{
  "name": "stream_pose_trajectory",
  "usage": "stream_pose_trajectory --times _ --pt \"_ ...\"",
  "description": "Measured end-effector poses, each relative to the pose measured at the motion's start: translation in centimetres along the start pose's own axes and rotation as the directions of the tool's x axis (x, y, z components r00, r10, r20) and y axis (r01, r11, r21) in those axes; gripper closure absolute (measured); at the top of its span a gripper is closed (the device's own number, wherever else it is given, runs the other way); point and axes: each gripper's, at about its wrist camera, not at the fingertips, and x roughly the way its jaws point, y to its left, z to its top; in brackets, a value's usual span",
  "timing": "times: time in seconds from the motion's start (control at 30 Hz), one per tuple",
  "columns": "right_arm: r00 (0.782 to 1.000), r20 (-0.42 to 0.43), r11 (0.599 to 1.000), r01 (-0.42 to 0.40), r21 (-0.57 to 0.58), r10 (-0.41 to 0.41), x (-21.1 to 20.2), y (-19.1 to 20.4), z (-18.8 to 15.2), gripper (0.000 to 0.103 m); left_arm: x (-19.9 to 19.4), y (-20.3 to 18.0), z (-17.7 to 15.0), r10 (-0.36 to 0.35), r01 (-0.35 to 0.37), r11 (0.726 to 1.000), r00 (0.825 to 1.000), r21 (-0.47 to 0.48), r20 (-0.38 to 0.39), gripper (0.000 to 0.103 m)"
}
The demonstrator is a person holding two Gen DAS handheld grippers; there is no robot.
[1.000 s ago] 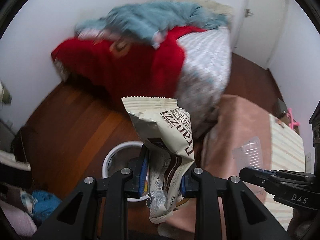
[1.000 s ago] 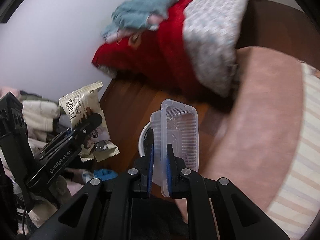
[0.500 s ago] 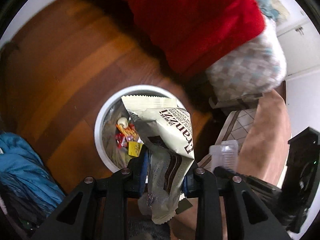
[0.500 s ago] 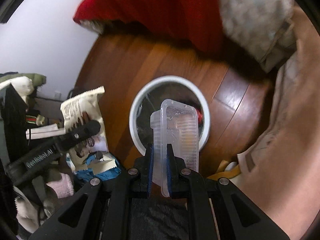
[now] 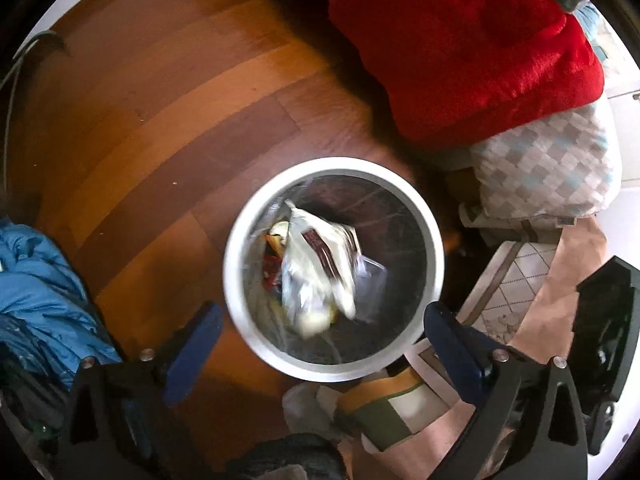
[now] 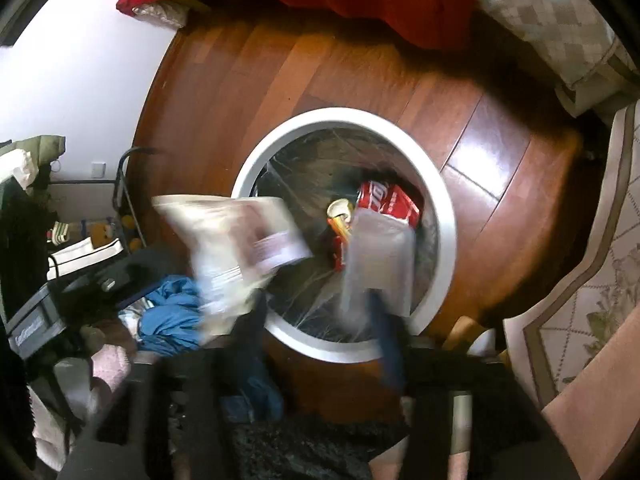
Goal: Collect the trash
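Note:
A white round trash bin [image 5: 236,280] stands on the wood floor, seen from above; it also shows in the right wrist view [image 6: 444,208]. My left gripper [image 5: 320,344] is open over its near rim. The cream snack wrapper [image 5: 316,268] is blurred, falling inside the bin; in the right wrist view the wrapper [image 6: 240,248] is in the air at the bin's left rim. My right gripper [image 6: 320,332] is blurred and open. The clear plastic tray [image 6: 380,256] is loose, dropping into the bin beside a red can [image 6: 388,202].
A red blanket [image 5: 460,40] and checked pillow [image 5: 548,168] lie beyond the bin. Blue clothing [image 5: 36,288] lies left. A pink cover and patterned rug [image 6: 592,300] lie right. Bags and clutter [image 6: 36,208] stand by the white wall.
Both grippers opened above the bin. The wrapper left my left gripper and the plastic tray left my right gripper; both are falling into the bin.

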Motion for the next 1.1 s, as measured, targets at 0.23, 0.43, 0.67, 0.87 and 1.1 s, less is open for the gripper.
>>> stream_pose_trajectory --times 0.23,0.43,0.67,0.87,1.1 --pt "0.990 0.058 0.990 0.129 -0.052 -0.126 -3.0 0.3 -0.9 0.000 -3.2 0.7 -2.7 0.128 -0.133 0.990 0.986 0.041 0.111 0.000" --pt "0.964 0.092 0.960 0.259 -0.105 -0.250 -6.6 1.9 -3.8 0.000 -6.5 -0.3 -6.1 0.145 -0.160 0.984 0.976 0.083 0.162 0.000" --pt "0.964 0.143 0.961 0.242 -0.131 -0.224 -12.0 3.6 -8.0 0.000 -11.8 -2.2 -10.2 0.091 -0.120 0.984 0.974 0.132 0.210 0.000" --pt "0.963 0.213 0.968 0.198 -0.154 -0.164 -17.7 5.7 -11.6 0.000 -17.3 -3.5 -13.1 0.031 -0.079 0.982 0.963 0.171 0.267 0.000" --pt "0.955 0.286 0.965 0.144 -0.218 -0.078 -24.3 9.1 -15.6 0.000 -23.0 -4.3 -16.0 -0.040 -0.028 0.978 0.946 0.206 0.321 0.000"
